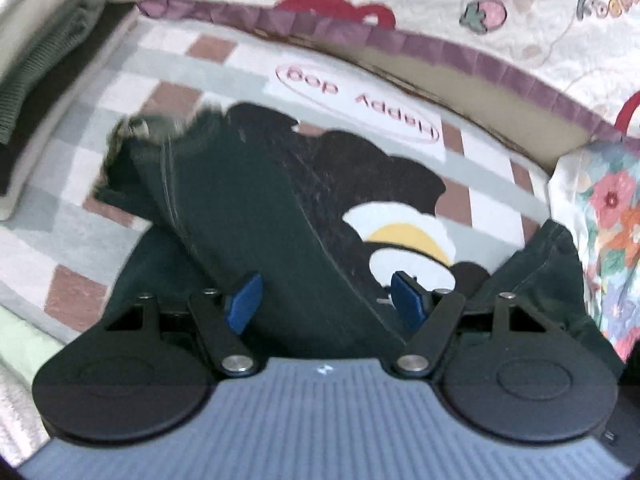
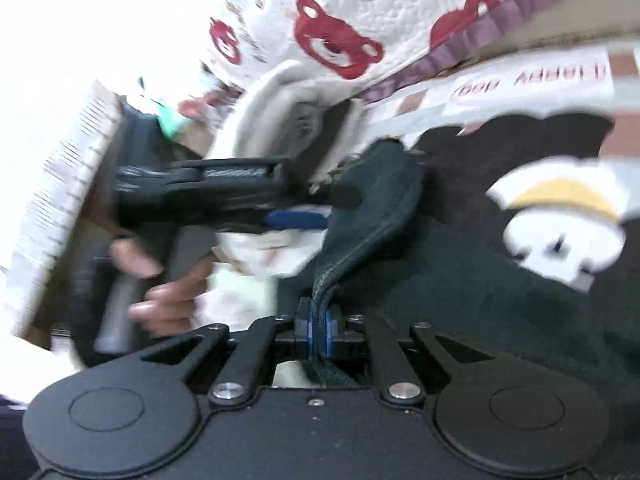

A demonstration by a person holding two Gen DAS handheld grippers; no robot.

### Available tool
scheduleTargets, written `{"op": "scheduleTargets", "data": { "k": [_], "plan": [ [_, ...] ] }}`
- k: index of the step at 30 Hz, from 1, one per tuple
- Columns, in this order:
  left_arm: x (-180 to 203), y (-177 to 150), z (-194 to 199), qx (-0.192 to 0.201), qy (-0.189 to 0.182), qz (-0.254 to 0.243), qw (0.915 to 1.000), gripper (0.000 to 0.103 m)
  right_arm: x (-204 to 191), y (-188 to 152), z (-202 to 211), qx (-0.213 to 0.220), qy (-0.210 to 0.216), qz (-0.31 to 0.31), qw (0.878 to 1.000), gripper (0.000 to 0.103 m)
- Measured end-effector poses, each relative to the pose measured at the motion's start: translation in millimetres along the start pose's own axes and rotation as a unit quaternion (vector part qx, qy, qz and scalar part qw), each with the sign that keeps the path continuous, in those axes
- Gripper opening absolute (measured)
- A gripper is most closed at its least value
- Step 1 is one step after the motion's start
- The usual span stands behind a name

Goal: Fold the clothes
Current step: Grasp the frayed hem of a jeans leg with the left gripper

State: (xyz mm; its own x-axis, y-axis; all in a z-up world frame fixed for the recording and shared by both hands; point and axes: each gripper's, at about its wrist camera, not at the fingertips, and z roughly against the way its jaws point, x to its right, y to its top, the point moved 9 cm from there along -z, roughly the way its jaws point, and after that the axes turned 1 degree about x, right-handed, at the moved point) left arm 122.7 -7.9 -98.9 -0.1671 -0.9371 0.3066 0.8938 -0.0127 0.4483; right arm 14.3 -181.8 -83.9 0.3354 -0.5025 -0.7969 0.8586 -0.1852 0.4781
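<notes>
While the left gripper [image 1: 326, 300] is gaping wide over the dark jeans [image 1: 248, 216] lying on the checked blanket [image 1: 72, 184], ready to grab, the right gripper [image 2: 316, 330] is pinching their seamed edge [image 2: 340, 264], apparently for folding

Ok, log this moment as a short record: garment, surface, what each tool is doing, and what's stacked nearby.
garment: dark jeans, partly lifted off the surface
surface: checked blanket printed "Happy dog"
left tool: open, pads apart above the jeans, gripping nothing
right tool: shut on a seamed edge of the jeans
nearby: folded clothes stack at the blanket's left edge, floral fabric at its right
</notes>
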Motion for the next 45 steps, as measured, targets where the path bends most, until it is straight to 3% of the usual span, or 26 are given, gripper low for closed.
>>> {"op": "scheduleTargets", "data": {
  "k": [7, 13, 18, 20, 24, 26, 28, 30, 31, 33, 37, 39, 42, 45],
  "plan": [
    [-12, -4, 4, -0.010, 0.017, -0.009, 0.9998, 0.071, -40, -36, 49, -0.020, 0.099, -0.054, 0.993, 0.009],
    [-29, -19, 4, -0.019, 0.052, -0.020, 0.9983, 0.071, -52, -69, 91, -0.072, 0.111, -0.031, 0.991, 0.009],
    [-36, -37, -1, -0.044, 0.044, -0.007, 0.9980, 0.072, -35, -106, 90, -0.163, 0.037, -0.019, 0.986, 0.009],
    [-36, -47, -5, -0.058, 0.048, -0.013, 0.9971, 0.073, -20, -114, 84, -0.185, -0.009, -0.045, 0.982, 0.015],
    [-33, -64, -12, -0.082, 0.039, -0.005, 0.9959, 0.073, -15, -92, 82, -0.156, -0.039, -0.046, 0.986, 0.027],
    [-31, -73, -18, -0.083, 0.035, -0.014, 0.9958, 0.077, -15, -64, 82, -0.111, -0.060, -0.047, 0.991, 0.041],
    [-32, -80, -25, -0.075, 0.050, -0.026, 0.9956, 0.076, -18, -46, 75, -0.078, -0.039, -0.075, 0.993, 0.042],
    [-27, -81, -28, -0.055, 0.053, -0.049, 0.9959, 0.046, -18, -38, 55, -0.074, -0.041, -0.076, 0.994, 0.043],
    [-23, -81, -26, -0.041, 0.049, -0.067, 0.9957, 0.014, -16, -36, 46, -0.078, -0.054, -0.067, 0.993, 0.043],
    [-14, -78, -10, -0.021, 0.050, -0.080, 0.9953, 0.013, -6, -33, 31, -0.088, -0.080, -0.055, 0.991, 0.043],
    [7, -62, 66, 0.048, 0.009, -0.104, 0.9934, 0.013, 32, -25, 35, -0.086, -0.141, -0.049, 0.985, 0.044],
    [8, -58, 100, 0.063, -0.009, -0.103, 0.9926, 0.013, 46, -21, 39, -0.083, -0.169, -0.035, 0.982, 0.044],
    [-8, -74, 125, 0.023, -0.022, -0.094, 0.9950, 0.013, 60, -14, 40, -0.075, -0.203, -0.010, 0.976, 0.044],
    [-25, -100, 125, -0.038, -0.016, -0.093, 0.9948, 0.012, 70, -7, 27, -0.090, -0.257, 0.055, 0.961, 0.044]
  ]
}}
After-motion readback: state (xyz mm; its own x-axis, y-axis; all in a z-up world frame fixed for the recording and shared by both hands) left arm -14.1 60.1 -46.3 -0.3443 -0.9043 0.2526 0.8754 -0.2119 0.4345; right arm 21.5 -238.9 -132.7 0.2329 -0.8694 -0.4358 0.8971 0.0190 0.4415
